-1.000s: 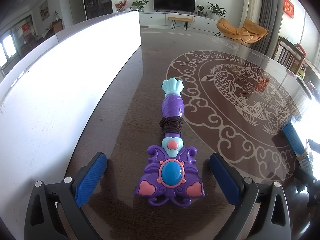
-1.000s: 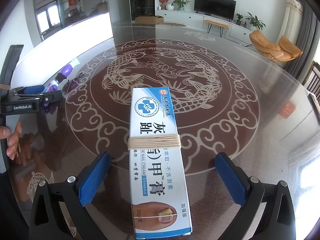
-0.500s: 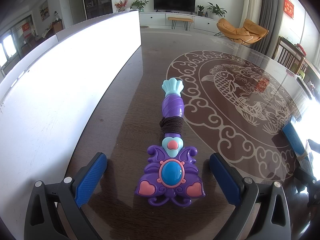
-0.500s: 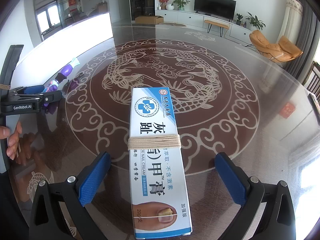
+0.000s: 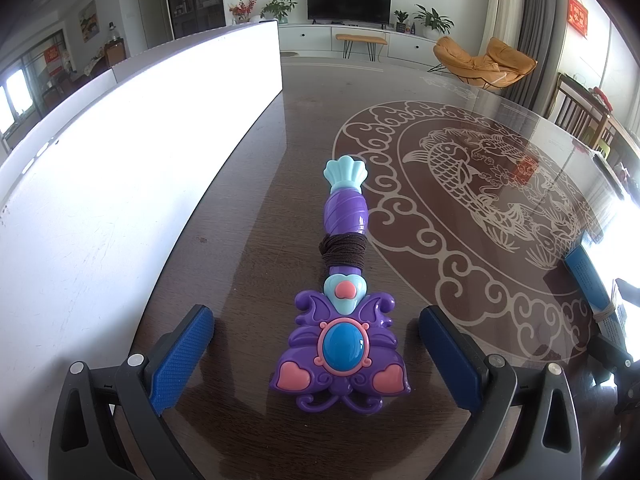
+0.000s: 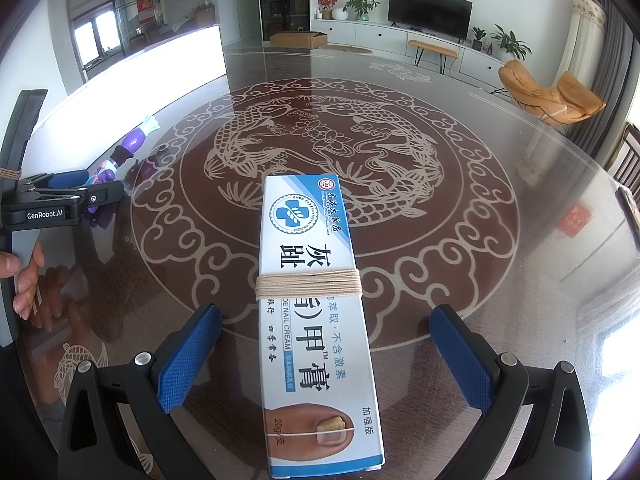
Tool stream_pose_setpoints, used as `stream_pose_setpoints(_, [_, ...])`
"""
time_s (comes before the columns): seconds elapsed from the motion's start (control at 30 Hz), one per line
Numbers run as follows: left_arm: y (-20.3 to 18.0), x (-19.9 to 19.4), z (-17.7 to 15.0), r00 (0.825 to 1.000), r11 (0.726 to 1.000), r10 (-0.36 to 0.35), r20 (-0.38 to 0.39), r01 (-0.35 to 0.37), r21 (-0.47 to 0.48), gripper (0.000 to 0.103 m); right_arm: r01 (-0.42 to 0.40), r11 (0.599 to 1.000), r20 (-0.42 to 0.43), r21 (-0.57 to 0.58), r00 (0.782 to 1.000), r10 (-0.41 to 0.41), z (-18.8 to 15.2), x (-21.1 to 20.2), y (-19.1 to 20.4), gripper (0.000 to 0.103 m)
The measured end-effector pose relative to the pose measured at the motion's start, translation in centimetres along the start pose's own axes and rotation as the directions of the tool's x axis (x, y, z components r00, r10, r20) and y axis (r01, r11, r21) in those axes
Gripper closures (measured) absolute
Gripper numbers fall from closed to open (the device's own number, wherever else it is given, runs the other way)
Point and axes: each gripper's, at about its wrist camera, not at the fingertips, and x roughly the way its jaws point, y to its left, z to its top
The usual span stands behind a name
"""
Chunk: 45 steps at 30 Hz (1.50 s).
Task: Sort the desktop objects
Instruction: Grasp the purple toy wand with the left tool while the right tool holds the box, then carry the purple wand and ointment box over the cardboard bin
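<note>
Lying flat on glass-covered tabletop (image 5: 256, 216): purple toy wand (image 5: 343, 312), butterfly head nearest camera, dark cord wound round handle, centred between blue pads of left tool (image 5: 316, 354), untouched. Left tool spread wide, holding nothing. White panel (image 5: 120, 168) standing along wand's left side. Lying likewise: nail cream box (image 6: 316, 320), beige string wound round middle, between pads of right tool (image 6: 326, 354), clear gap each side. Right tool wide open, empty. Hand (image 6: 24, 280) gripping left tool's handle, seen at right view's edge.

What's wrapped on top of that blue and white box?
Tan string is wound across the middle of the box, covering part of the printed text. What is inside the box cannot be seen.
</note>
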Motion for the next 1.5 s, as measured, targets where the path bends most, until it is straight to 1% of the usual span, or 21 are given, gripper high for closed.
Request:
stream_pose_setpoints(0.73, [0.0, 0.0, 0.0, 1.000, 1.000, 0.000, 0.000, 0.000, 0.001, 0.000, 0.000, 1.000, 0.000, 0.000, 1.000, 0.000, 0.0, 0.0, 0.0, 0.000])
stream_pose_setpoints(0.83, [0.1, -0.2, 0.0, 1.000, 1.000, -0.020, -0.002, 0.020, 0.012, 0.000, 0.000, 1.000, 0.000, 0.000, 1.000, 0.000, 0.0, -0.1, 0.0, 0.000])
stream_pose_setpoints(0.93, [-0.9, -0.4, -0.2, 0.998, 0.995, -0.062, -0.004, 0.062, 0.076, 0.000, -0.001, 1.000, 0.001, 0.000, 1.000, 0.001, 0.0, 0.0, 0.0, 0.000])
stream_pose_setpoints(0.97, [-1.2, -0.7, -0.4, 0.997, 0.992, -0.074, 0.005, 0.073, 0.100, 0.008, -0.004, 1.000, -0.001, -0.002, 1.000, 0.004, 0.0, 0.0, -0.1, 0.000])
stream_pose_setpoints(1.0, [-1.4, -1.0, -0.5, 0.996, 0.989, -0.090, 0.016, 0.088, 0.117, 0.015, -0.014, 1.000, -0.018, -0.015, 1.000, 0.013, 0.4, 0.1, -0.1, 0.000])
stream_pose_setpoints(1.03, [-1.6, -1.3, -0.6, 0.995, 0.987, -0.101, 0.023, 0.098, 0.128, 0.025, -0.028, 0.999, -0.048, -0.035, 0.999, 0.026, 0.9, 0.5, -0.1, 0.000])
stream_pose_setpoints(1.07, [-1.6, -1.6, -0.8, 0.994, 0.986, -0.104, 0.031, 0.099, 0.132, 0.039, -0.042, 0.998, -0.083, -0.054, 0.996, 0.037, 1.5, 0.8, -0.2, 0.001])
stream_pose_setpoints(1.1, [-1.7, -2.0, -0.9, 0.993, 0.986, -0.108, 0.040, 0.102, 0.134, 0.047, -0.054, 0.996, -0.116, -0.064, 0.992, 0.047, 2.2, 1.1, -0.3, 0.005])
stream_pose_setpoints(1.13, [-1.6, -2.2, -1.0, 0.992, 0.985, -0.121, 0.031, 0.116, 0.128, 0.051, -0.066, 0.995, -0.138, -0.072, 0.989, 0.056, 2.7, 1.1, -0.5, 0.019])
stream_pose_setpoints(1.17, [-1.5, -2.5, -1.1, 0.990, 0.984, -0.138, 0.025, 0.134, 0.119, 0.051, -0.072, 0.994, -0.159, -0.085, 0.986, 0.058, 3.2, 1.0, -0.6, 0.038])
stream_pose_setpoints(1.23, [-1.3, -3.5, -1.4, 0.986, 0.982, -0.161, 0.034, 0.157, 0.109, 0.051, -0.082, 0.991, -0.218, -0.108, 0.974, 0.057, 3.9, 0.7, -0.6, 0.058])
stream_pose_setpoints(1.27, [-1.3, -4.1, -1.5, 0.983, 0.980, -0.176, 0.048, 0.170, 0.100, 0.051, -0.078, 0.991, -0.238, -0.112, 0.970, 0.050, 3.8, 0.5, -0.6, 0.058])
stream_pose_setpoints(1.33, [-0.9, -5.6, -1.9, 0.971, 0.972, -0.228, 0.069, 0.223, 0.067, 0.051, -0.088, 0.991, -0.238, -0.105, 0.969, 0.060, 3.6, -0.2, -0.8, 0.059])
stream_pose_setpoints(1.4, [-0.5, -7.1, -2.4, 0.960, 0.965, -0.262, 0.096, 0.259, 0.040, 0.051, -0.098, 0.991, -0.214, -0.089, 0.974, 0.077, 3.4, -1.2, -1.0, 0.059])
stream_pose_setpoints(1.5, [0.2, -9.5, -2.8, 0.948, 0.958, -0.284, 0.144, 0.285, 0.012, 0.051, -0.123, 0.991, -0.167, -0.046, 0.979, 0.114, 3.6, -2.7, -1.4, 0.059])
